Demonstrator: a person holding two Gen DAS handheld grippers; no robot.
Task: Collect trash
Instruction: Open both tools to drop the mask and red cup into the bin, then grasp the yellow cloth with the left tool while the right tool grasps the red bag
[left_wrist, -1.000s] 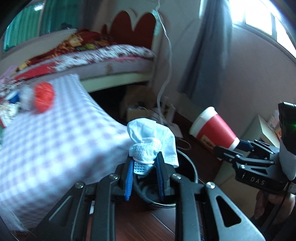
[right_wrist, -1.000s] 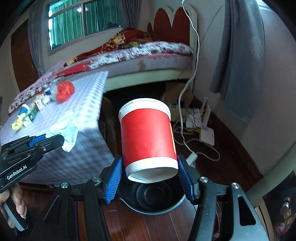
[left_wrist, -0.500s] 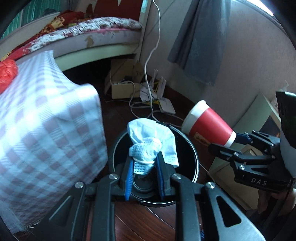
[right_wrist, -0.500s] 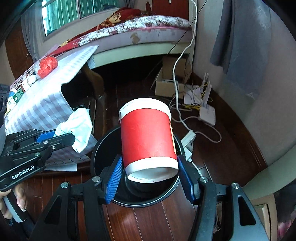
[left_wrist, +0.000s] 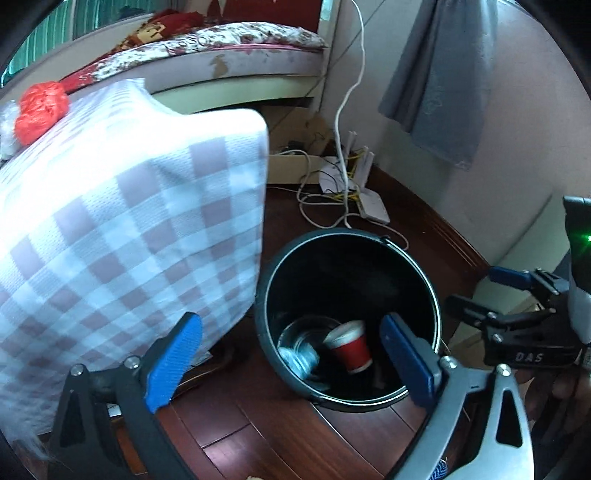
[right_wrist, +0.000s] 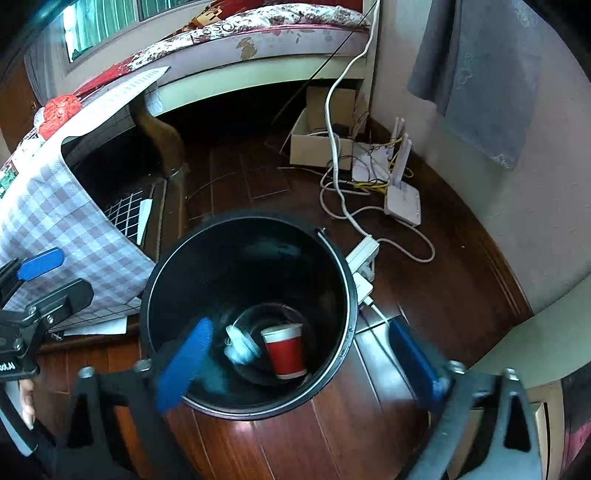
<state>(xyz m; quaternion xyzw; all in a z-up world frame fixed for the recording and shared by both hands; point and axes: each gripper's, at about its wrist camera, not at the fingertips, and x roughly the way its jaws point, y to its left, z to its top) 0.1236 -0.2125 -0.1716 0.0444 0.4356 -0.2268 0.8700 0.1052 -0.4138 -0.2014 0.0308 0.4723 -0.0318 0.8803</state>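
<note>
two pieces of trash lie at the bottom of the black bin (right_wrist: 343, 295): a red paper cup (right_wrist: 285, 350) and a crumpled white-blue wad (right_wrist: 240, 345) just beside it, seen on its left in both wrist views. the bin stands on the dark wood floor, right by the hanging edge of the checked cloth (left_wrist: 122, 229) that covers the desk.

both tongs hang over the bin's mouth. the left tongs (left_wrist: 291, 363) are opening, their blue pads far apart, and nothing sits between them but the view down into the bin. the right tongs (right_wrist: 303, 367) are opening too, slightly blurred, and likewise pinch nothing. neither touches the cup or the wad.

so the step in hand looks like the drop itself: both items are let go and are inside the bin, so this pair of pieces seems dealt with.

the task is probably not finished. a red crumpled bag (left_wrist: 40, 110) sits on the far part of the desk, and some small packets near it show at the left edge of the right wrist view, too small to name. the next move would call for lifting both tongs clear of the rim and swinging over the desk toward the bag, jaws wide. the bag looks soft and would likely squash under a pinch.
</note>
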